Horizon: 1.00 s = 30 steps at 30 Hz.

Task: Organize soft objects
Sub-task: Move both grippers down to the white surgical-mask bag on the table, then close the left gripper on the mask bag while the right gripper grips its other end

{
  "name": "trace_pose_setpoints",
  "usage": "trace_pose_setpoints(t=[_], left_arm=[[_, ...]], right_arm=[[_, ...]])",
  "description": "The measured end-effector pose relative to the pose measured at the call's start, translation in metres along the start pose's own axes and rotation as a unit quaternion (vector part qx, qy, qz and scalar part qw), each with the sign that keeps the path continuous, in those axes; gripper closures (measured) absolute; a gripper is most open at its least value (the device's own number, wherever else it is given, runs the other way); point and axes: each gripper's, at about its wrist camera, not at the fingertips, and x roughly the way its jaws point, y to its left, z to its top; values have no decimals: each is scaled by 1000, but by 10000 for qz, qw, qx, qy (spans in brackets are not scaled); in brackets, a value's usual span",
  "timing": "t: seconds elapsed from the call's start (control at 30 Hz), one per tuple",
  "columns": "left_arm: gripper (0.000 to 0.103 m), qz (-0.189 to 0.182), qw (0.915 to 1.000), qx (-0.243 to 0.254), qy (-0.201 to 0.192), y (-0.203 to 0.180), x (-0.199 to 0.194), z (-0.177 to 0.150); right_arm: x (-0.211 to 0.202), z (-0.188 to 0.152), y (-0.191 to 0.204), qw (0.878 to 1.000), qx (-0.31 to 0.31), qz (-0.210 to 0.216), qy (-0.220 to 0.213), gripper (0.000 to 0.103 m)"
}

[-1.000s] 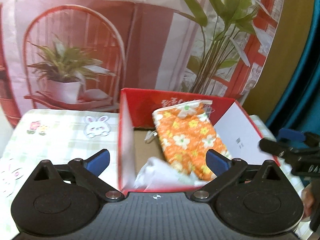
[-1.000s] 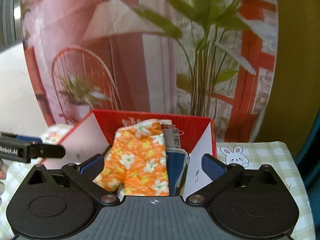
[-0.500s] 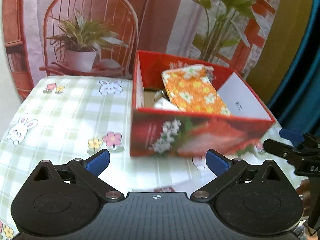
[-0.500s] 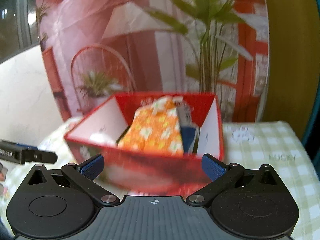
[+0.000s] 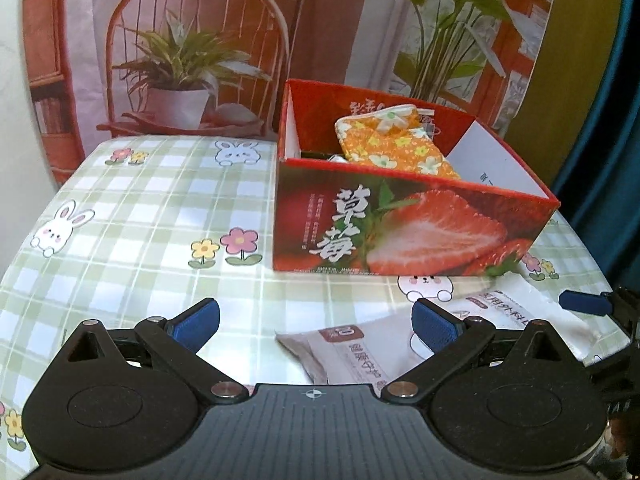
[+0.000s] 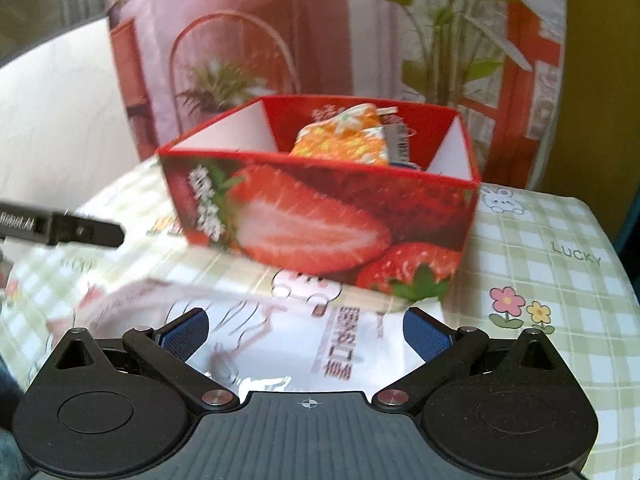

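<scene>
A red strawberry-printed box [image 5: 400,224] [image 6: 320,220] stands on the checked tablecloth. Inside it an orange flowered pouch [image 5: 392,148] [image 6: 344,140] leans against the back wall. On the cloth in front of the box lie two white soft packets, one [image 5: 352,354] between my left fingers' line and one [image 5: 516,304] farther right. My left gripper [image 5: 316,324] hovers open over the near packet, holding nothing. My right gripper [image 6: 306,330] is open above a white packet [image 6: 320,344] with nothing gripped. The right gripper's blue finger [image 5: 584,302] shows at the left view's right edge.
The tablecloth [image 5: 140,208] with rabbits and flowers spreads left of the box. A printed backdrop [image 5: 192,40] of a chair and plants hangs behind the table. A blue curtain [image 5: 608,120] is at the right. The left gripper's finger [image 6: 72,230] juts in from the right view's left edge.
Both grippers have pulled back and down from over the box to the table in front of it. The white packets have come into view below the fingers. Both stay open.
</scene>
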Motion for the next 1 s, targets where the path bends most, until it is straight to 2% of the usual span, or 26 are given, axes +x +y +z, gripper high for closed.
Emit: trace_pose_setpoints(t=[0.47,0.6,0.7,0.77,0.83,1.0], left_arm=[[0,-85,9996,-55,265,-1,7,-10],[0,-177,9991,-168,348,1,10,-14],[4,-293,9981,-309,440,5,15,-16],[11,-415,9971,-402,497,9,18,-17],[12,-590,9952,-499,592,12,23,-17],[23,-909,9874,-862,963,22,43,-21]], right_arm=[[0,-11,11,9989,-348,76,318,0],[0,-10,8,9992,-236,-6,319,0],[3,-6,-2,9993,-61,-191,314,0],[7,-2,-11,9989,110,-277,368,0],[11,-2,-19,9982,196,-298,484,0],[20,-7,-27,9967,235,-359,684,0]])
